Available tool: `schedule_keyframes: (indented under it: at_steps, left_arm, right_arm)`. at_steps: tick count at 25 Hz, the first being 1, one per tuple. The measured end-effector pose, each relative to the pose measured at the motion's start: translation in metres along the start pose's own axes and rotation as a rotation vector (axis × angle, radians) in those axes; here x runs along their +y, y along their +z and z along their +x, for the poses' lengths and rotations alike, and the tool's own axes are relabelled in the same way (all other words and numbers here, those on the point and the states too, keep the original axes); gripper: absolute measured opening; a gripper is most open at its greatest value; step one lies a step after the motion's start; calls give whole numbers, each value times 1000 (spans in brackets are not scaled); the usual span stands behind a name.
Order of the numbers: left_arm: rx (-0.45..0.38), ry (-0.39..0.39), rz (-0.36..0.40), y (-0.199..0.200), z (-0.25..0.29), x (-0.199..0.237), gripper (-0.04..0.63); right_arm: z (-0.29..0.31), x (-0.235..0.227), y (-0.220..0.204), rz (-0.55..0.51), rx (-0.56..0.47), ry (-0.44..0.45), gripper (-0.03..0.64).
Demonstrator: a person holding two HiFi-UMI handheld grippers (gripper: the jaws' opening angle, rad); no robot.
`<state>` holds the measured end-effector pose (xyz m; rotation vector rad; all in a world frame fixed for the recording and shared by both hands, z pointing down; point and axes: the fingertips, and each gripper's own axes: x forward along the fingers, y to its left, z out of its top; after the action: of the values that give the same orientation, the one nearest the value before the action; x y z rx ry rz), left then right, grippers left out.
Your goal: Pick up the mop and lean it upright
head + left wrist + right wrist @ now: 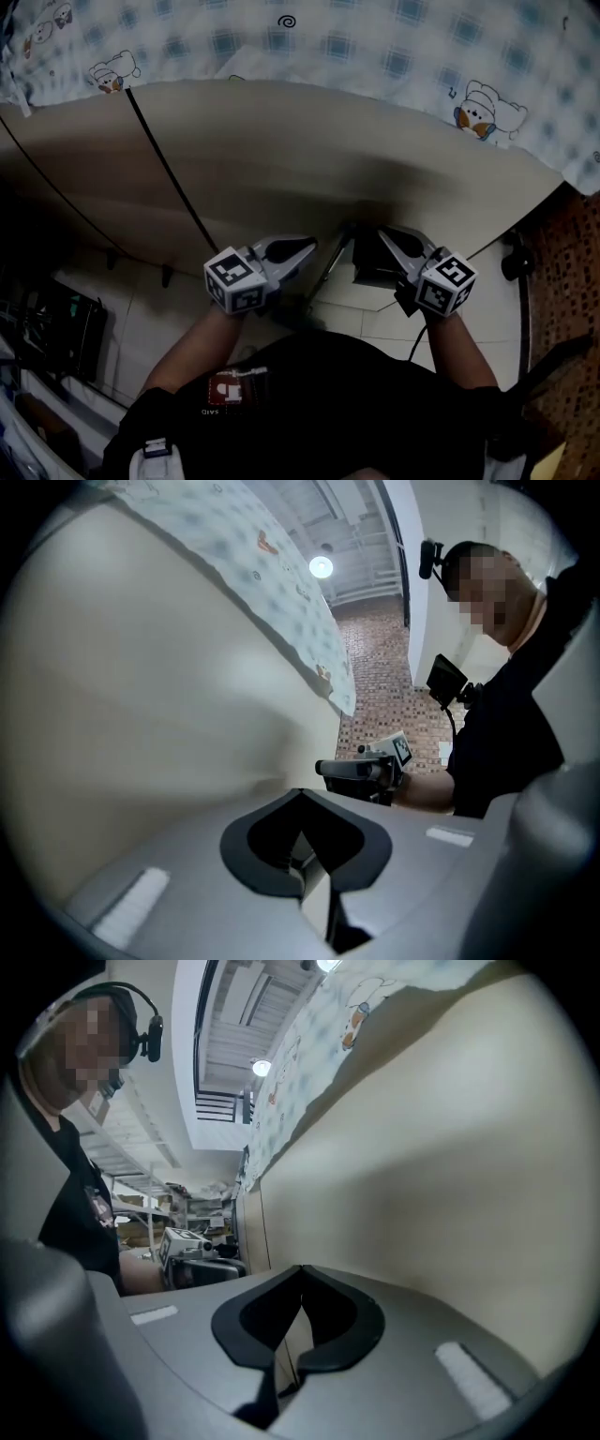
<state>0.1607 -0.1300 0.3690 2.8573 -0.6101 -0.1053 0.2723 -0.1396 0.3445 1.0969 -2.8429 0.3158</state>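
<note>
Head view: from above, looking steeply down over the person onto the left gripper and right gripper, with a beige panel and a patterned cloth beyond. Left gripper view: along its own jaws, close beside the panel, taking in the right gripper and the person at right. Right gripper view: mirrored, with the left gripper and the person at left. All three views share the panel and cloth.

Mop: 1 dark, flat, rectangular head low on the pale floor tiles, at the foot of the beige panel. 1 thin grey pole slants away from the head. Dim; contact with the panel cannot be told.
</note>
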Motion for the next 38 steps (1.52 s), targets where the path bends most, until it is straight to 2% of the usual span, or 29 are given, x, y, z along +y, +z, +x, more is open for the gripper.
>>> schedule_keyframes:
  at_steps: [4, 10, 15, 18, 24, 28, 38]
  left_arm:
    - [28, -22, 3, -9, 20, -9, 0]
    - [45, -69, 18, -15, 16, 8, 0]
    - [88, -140, 19, -25, 9, 24, 0]
    - [122, -178, 31, -32, 9, 29, 0]
    - [168, -160, 29, -50, 37, 29, 2]
    - [197, -128, 21, -65, 58, 28, 3]
    - [286, -77, 85, -99, 98, 44, 96]
  right_arm:
    - [-7, -8, -8, 45, -11, 2, 17]
    - [11, 4, -16, 34, 13, -36, 31]
    - [28, 8, -20, 42, 10, -125, 32]
    - [36, 15, -28, 57, 11, -138, 37]
    - [33, 23, -55, 41, 67, -75, 43]
    - [28, 27, -77, 47, 106, -2, 43]
    - [32, 46, -131, 72, 140, 97, 63]
